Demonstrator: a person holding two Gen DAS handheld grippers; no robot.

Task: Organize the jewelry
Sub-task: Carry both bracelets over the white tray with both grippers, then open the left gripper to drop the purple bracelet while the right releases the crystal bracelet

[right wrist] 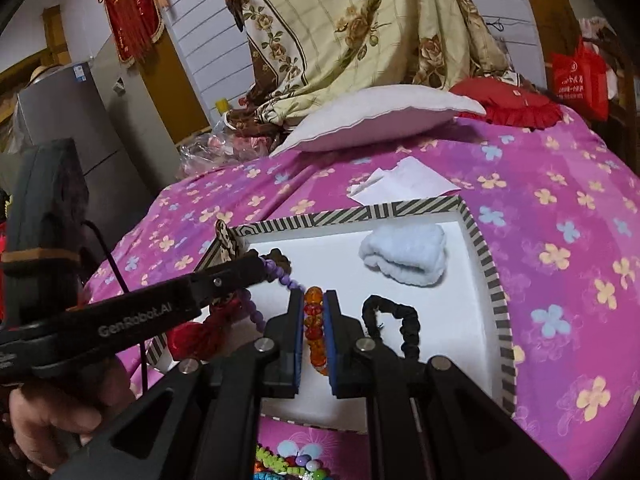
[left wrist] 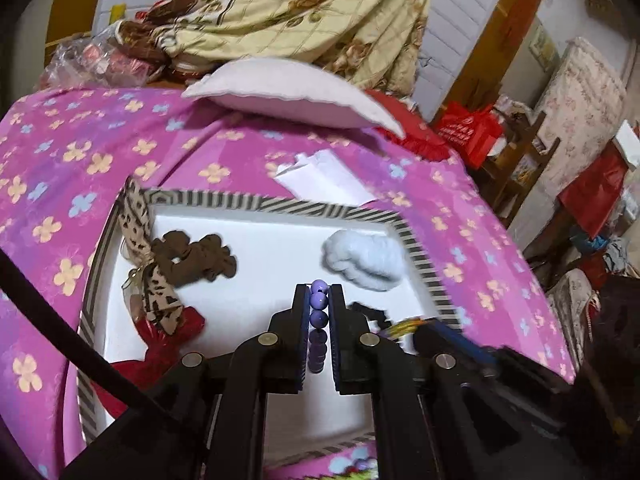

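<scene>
Purple beads fill the gap of the left claw [left wrist: 319, 300] in the left wrist view: the claw is clenched on a purple bead bracelet [left wrist: 319, 312], low in the middle of the frame. It hangs over a white tray [left wrist: 260, 240] with a striped rim, which lies on a pink flowered bedspread [left wrist: 80, 140]. At the tray's left lie a brown scrunchie [left wrist: 196, 256], a leopard-print hair tie [left wrist: 150, 280] and a red hair tie [left wrist: 168, 344]. A pale blue fluffy scrunchie [left wrist: 364, 258] sits toward the tray's right edge, and white paper [left wrist: 324, 176] lies on the bedspread just above the tray. A white pillow [left wrist: 292, 92] lies further up.

In the right wrist view the right claw [right wrist: 314, 320] is clenched on an orange bead bracelet [right wrist: 314, 320], at centre frame over the same tray [right wrist: 460, 320]. The left claw [right wrist: 264, 268] reaches in from the left, a hand [right wrist: 52, 412] gripping its handle at lower left, and the purple bead bracelet [right wrist: 284, 278] dangles from its tip just beside the orange one. A black scrunchie [right wrist: 404, 320] lies on the tray right of the right claw, the pale blue fluffy scrunchie [right wrist: 404, 258] above it. More colourful beads [right wrist: 288, 466] show at the bottom edge.
</scene>
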